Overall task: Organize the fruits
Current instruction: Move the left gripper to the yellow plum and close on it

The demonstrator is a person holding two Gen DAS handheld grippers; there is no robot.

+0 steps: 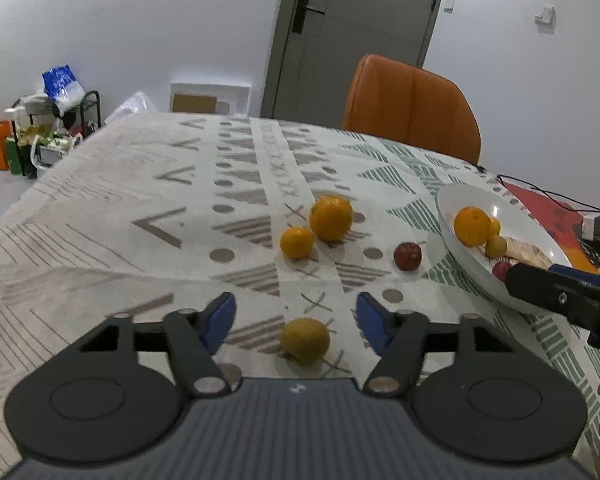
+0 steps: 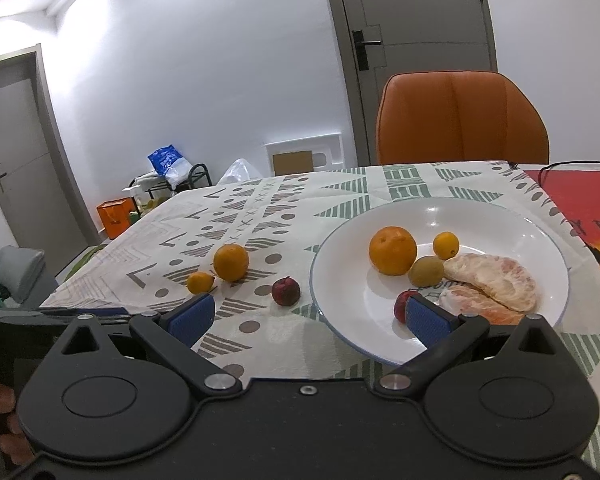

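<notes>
the table, under a patterned cloth, carries everything; the white plate sits toward its right side and already holds, as far as can be seen, a large orange, peeled citrus segments, a greenish-brown fruit, a small yellow-orange fruit and a red fruit half hidden behind a blue pad; so the job looks a little past halfway; four fruits lie loose on the cloth, left of the plate: a big orange, a small mandarin touching or just beside it, a dark red fruit near the plate's rim, and a yellow-green fruit closest to the camera; the left gripper stands released, its pads either side of that yellow-green fruit with clear gaps, not pressing it; likely this is the next piece to be picked up; the right gripper is released wide and holds nothing, one finger over the plate's near part, the other over the cloth; whether it touches the plate i cannot tell.
</notes>
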